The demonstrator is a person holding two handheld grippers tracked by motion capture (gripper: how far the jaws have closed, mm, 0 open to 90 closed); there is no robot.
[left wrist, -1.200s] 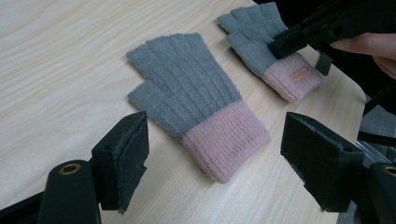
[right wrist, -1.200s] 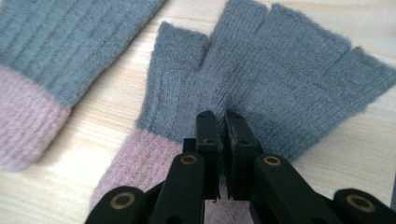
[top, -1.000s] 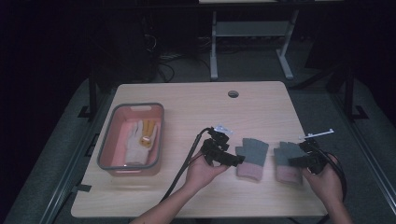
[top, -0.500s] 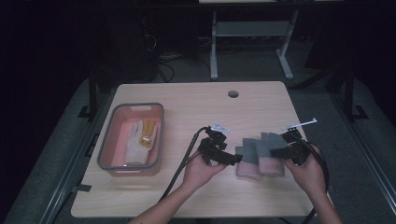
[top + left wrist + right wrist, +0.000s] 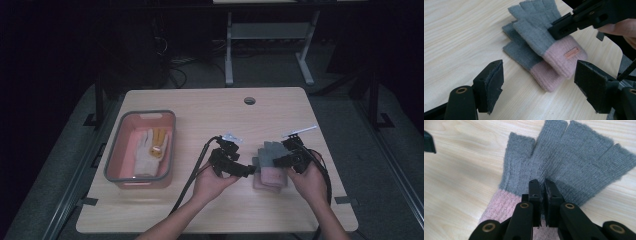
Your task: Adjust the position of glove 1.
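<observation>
From above, two claws sit on one wooden desk [image 5: 200, 107]: the left claw [image 5: 250, 171] beside a stack of two fingerless gloves [image 5: 270, 170], the right claw [image 5: 278, 161] on it, and one pink tub [image 5: 120, 155] at the left holds one white work glove [image 5: 147, 150]. The left claw [image 5: 537, 82] view shows its jaws wide apart and holding nothing, with the two grey-and-pink gloves lying one on the other, top glove [image 5: 541, 37] over bottom glove [image 5: 524, 56]. The right claw [image 5: 542, 185] view shows its jaws squeezed tight on the grey knit of the top glove [image 5: 579, 157].

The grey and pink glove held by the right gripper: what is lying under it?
Under the top glove lies a second grey and pink glove on the table. Its fingers and cuff edge show; the rest is covered.
</observation>
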